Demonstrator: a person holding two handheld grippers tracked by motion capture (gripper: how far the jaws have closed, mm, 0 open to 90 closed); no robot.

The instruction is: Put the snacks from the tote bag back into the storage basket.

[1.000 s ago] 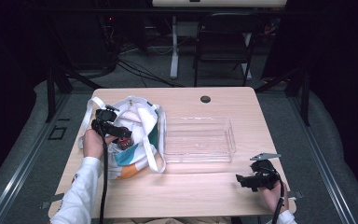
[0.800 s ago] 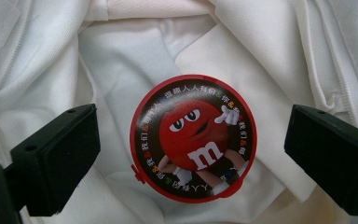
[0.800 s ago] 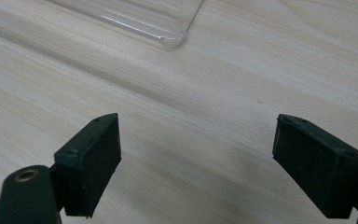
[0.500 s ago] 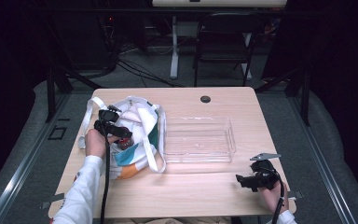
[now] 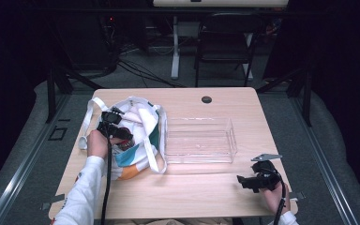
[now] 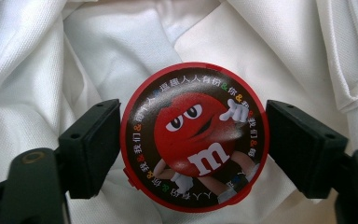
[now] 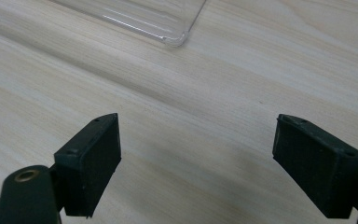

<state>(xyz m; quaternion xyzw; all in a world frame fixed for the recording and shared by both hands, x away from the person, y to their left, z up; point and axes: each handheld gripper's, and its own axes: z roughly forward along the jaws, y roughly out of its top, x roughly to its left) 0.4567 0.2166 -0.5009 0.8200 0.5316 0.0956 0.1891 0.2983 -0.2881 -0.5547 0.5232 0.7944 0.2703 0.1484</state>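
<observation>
Closing from both sides on a round red tin inside the white tote bag, left gripper jaws now against its rim; lid printed with red M&M's figure, white "m", ring of Chinese characters. Right gripper spread wide over bare wooden table, near clear tray.

A recording studio or lab, not a home.

I'm sitting at a lone wooden table ringed by black drapes; beyond my left gripper, cables are trailing over grey carpet, and past my right gripper a folding chair is standing.
</observation>
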